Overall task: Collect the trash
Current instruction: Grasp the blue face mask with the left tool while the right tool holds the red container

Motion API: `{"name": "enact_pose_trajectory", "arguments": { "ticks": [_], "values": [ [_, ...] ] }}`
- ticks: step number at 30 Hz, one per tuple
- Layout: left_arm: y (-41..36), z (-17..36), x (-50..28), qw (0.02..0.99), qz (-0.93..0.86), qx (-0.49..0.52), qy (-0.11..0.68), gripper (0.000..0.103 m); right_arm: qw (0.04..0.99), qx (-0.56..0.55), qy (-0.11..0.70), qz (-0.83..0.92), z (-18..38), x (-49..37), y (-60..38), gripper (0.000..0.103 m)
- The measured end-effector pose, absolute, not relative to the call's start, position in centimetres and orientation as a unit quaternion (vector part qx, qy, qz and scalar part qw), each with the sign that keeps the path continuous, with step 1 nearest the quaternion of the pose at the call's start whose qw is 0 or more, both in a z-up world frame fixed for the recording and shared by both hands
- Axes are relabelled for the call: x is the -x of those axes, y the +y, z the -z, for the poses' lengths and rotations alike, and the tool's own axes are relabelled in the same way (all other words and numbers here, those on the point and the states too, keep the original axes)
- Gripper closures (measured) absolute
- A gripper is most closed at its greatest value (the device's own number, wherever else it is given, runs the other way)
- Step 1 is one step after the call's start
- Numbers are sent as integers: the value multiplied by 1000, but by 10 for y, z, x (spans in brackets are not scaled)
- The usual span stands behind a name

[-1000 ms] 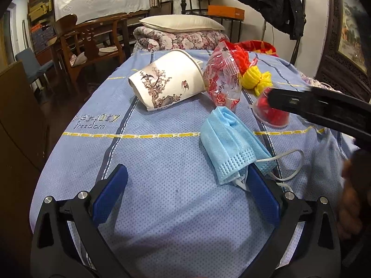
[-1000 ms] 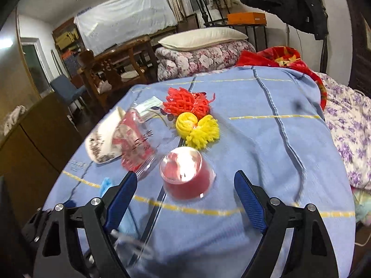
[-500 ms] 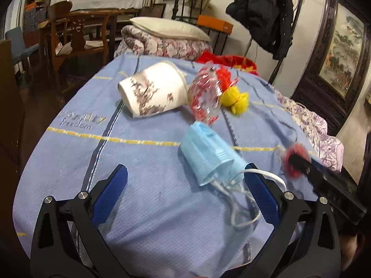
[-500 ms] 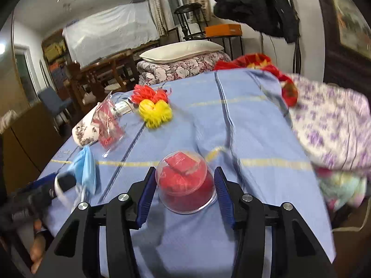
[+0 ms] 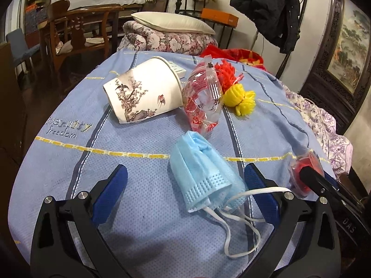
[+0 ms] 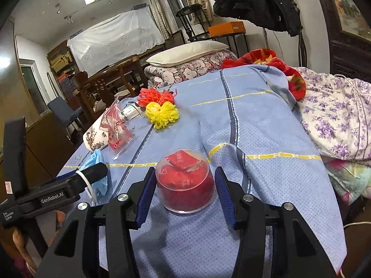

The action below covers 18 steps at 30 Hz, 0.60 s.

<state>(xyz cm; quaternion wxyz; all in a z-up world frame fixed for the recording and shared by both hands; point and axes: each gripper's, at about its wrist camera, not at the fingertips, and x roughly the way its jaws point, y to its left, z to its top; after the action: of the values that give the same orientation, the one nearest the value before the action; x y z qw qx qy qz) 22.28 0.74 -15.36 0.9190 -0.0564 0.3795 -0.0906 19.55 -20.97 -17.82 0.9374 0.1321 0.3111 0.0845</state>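
My right gripper (image 6: 184, 193) is shut on a clear plastic cup (image 6: 184, 182) with red wrappers inside, upside down, near the blue cloth's front right edge; it also shows in the left wrist view (image 5: 305, 173). My left gripper (image 5: 185, 190) is open, its fingers either side of a crumpled blue face mask (image 5: 201, 170) with white ear loops. Beyond lie a tipped paper cup (image 5: 143, 95) with a flower print, a red and clear plastic bag (image 5: 204, 104), and red (image 5: 226, 71) and yellow (image 5: 242, 100) foam nets.
The blue cloth (image 5: 139, 185) covers a raised surface with edges dropping off left and right. A purple floral blanket (image 6: 336, 115) lies to the right. A pillow on a floral quilt (image 5: 171, 30) and wooden chairs (image 5: 76, 34) stand behind.
My right gripper closed on the clear cup and drew it back toward the front right edge. My left gripper stayed open around the mask, shifting slightly.
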Motion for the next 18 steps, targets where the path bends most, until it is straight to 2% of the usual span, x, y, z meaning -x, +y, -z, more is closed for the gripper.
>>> {"name": "enact_pose_trajectory", "arguments": {
  "ticks": [3, 10, 18],
  "values": [
    [14, 155, -208, 921, 76, 39, 379, 6, 937, -132, 313, -85, 179, -197, -210, 48],
    [28, 157, -162, 920, 96, 36, 378, 6, 933, -150, 314, -90, 181, -200, -215, 48],
    [37, 157, -158, 918, 51, 29, 393, 6, 932, -157, 313, -95, 182, -200, -220, 48]
  ]
}}
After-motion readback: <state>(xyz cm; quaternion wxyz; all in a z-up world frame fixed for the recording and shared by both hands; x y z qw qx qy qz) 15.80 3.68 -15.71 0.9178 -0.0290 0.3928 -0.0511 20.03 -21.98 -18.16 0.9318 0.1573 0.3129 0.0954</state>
